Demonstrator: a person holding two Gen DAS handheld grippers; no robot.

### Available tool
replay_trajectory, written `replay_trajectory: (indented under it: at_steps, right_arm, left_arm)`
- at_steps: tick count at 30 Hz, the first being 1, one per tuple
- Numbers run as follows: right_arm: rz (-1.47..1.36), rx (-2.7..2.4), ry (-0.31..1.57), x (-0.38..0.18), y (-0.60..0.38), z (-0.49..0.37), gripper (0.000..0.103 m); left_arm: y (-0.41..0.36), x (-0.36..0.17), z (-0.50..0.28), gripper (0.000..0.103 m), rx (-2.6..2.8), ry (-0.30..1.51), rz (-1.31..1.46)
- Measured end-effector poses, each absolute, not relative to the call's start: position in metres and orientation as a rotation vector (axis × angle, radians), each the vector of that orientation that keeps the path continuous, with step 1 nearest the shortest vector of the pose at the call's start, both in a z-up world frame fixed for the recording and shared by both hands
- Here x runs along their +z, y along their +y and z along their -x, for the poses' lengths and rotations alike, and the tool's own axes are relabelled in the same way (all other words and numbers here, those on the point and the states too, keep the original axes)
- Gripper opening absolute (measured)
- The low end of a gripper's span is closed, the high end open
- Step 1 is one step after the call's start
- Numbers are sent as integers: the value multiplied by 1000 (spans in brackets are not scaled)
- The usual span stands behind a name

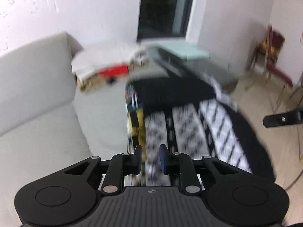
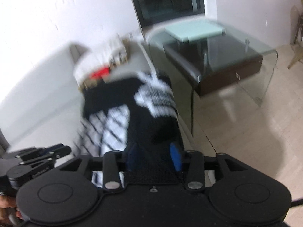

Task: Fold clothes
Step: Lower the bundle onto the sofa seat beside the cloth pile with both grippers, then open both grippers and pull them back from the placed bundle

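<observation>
Cloth of a black knitted garment with white patterned panels and a yellow-trimmed edge (image 1: pixel 170 124) is carried between both tools, stretching away from the fingertips over a pale grey sofa seat (image 1: pixel 102 117). The left gripper (image 1: pixel 151 158) is set narrow, and the patterned edge passes between its blue-padded fingers (image 1: pixel 164 158); the pads appear to press on the cloth, although motion blur prevents a firm reading. This grip is judged to hold one edge taut so that a straight fold line can be formed. The right gripper (image 2: pixel 154 156) is set at a moderate width with the black part of the garment lying between its jaws; whether the pads clamp the fabric cannot be told, since a gap appears beside the right-hand blue pad (image 2: pixel 175 157). Ahead and to the right of the right tool, a curved glass table with a dark drawer unit (image 2: pixel 227 60) is seen, well apart from the garment.
</observation>
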State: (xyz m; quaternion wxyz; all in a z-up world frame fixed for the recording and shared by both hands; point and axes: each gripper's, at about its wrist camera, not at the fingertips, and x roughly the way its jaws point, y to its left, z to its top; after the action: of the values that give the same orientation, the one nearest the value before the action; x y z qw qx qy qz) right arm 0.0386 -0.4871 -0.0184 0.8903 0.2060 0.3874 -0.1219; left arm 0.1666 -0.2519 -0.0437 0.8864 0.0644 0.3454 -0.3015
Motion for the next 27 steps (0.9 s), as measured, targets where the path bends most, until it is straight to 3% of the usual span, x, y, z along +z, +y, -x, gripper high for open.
replay_trajectory:
  at_steps: [1, 3, 4, 14, 18, 23, 25, 27]
  right_arm:
    - [-435, -253, 778, -13, -489, -43, 41]
    - [-436, -276, 754, -12, -490, -61, 24]
    - [-436, -287, 742, -12, -491, -70, 9]
    - [-302, -276, 966, -68, -475, -63, 9]
    - [-306, -272, 973, -89, -481, -70, 9]
    - [-341, -278, 967, -89, -486, -69, 9]
    - [-342, -280, 958, -79, -483, -63, 10]
    - [-338, -281, 933, -61, -478, -54, 19]
  left_arm:
    - [-259, -37, -173, 19, -622, 690, -127]
    - [-277, -29, -191, 19, -607, 667, -111]
    - [-286, -27, -202, 19, -602, 666, -93]
    - [-355, -78, -267, 16, -603, 765, -285]
    - [-367, -106, -273, 15, -588, 784, -357]
    - [-361, -95, -271, 15, -585, 776, -335]
    - [-353, -76, -261, 20, -566, 752, -320]
    - [-338, -54, -246, 36, -548, 751, -279]
